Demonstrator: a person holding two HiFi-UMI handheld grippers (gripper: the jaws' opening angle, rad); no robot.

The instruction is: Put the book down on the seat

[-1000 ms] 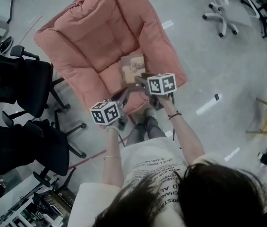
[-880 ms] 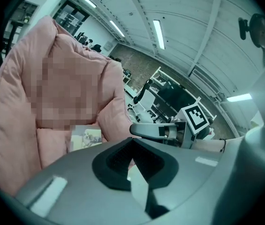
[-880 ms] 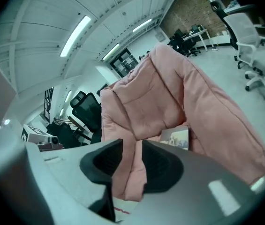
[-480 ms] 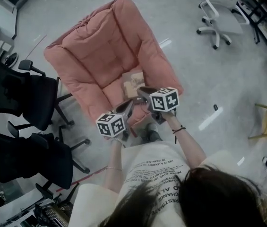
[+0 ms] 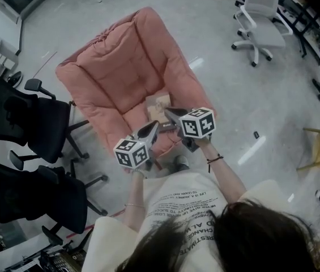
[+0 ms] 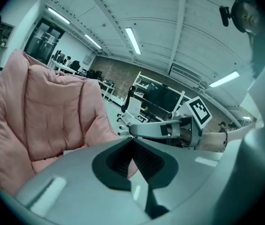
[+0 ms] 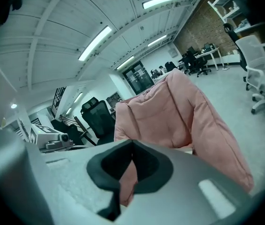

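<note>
Book (image 5: pixel 158 103): it lies on the seat of the pink chair (image 5: pixel 117 75), near the front edge, and neither tool is touching it.

Right hand-held gripper (image 5: pixel 169 111): jaws closing right down to contact, with nothing between them. It hangs just over the near edge of the book.

Left hand-held gripper (image 5: pixel 153 126): jaws pressed together and empty. It sits beside the book, over the front lip of the cushion.

Judgement: placement looks done, and the step in hand is the retreat.
- Draw both tools straight back toward yourself and slightly up.
- Keep the right tip off the cover so the book does not slide on the soft, sloping padding.
- Confirm that it rests flat before you leave.

Not verifiable:
- The right tool covers the book's near edge in the head view.
- Both gripper views show at most a pale sliver at seat level, so whether the book lies flat or tilted cannot be told.
- The cover print is unreadable.
</note>
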